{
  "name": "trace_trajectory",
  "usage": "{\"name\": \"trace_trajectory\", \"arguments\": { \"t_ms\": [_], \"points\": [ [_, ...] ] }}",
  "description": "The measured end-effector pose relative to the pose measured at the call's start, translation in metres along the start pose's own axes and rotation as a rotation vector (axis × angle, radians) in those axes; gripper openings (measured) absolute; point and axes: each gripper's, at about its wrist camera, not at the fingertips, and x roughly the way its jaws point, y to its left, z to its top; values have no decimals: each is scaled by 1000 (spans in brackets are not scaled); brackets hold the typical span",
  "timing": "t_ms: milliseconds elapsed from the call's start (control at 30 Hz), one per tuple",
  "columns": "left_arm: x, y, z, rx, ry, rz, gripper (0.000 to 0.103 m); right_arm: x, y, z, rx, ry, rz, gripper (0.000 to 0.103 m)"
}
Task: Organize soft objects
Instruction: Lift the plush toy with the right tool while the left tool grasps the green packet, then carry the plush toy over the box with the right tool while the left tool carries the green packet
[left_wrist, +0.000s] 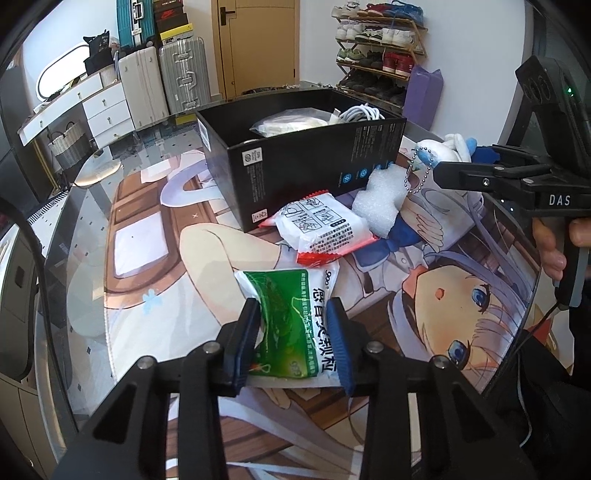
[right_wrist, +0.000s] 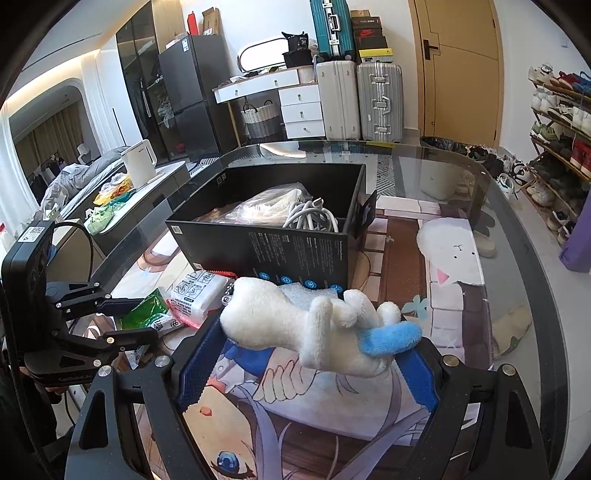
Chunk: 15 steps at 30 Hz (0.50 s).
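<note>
Here, left gripper (left_wrist: 295, 339) fingers pinching green packet (left_wrist: 286, 325), right gripper (right_wrist: 306, 354) clasping plush toy (right_wrist: 306, 325)

Green-white packet (left_wrist: 291, 325) (box (left_wrist: 295, 177) black).

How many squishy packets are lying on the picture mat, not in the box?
2. The green-and-white plastic packet lies between the left gripper fingers. The white packet with red edges lies beside the black cardboard box. Others may hide behind it.

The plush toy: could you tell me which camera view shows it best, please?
The right wrist view: the plush toy fills the centre, lying across the right claw. The left wrist view catches only its white top, blue tip and bead chain behind that claw.
</note>
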Motion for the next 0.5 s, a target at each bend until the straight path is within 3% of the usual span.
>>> {"name": "trace_trajectory", "arguments": {
  "t_ms": [300,500],
  "points": [
    [-21,7,2,-49,-69,-56,36,-5,-1,1,0,-30,3,88],
    [-37,8,12,-80,-147,-47,36,-12,2,1,-12,-57,15,88]
  ]
}}
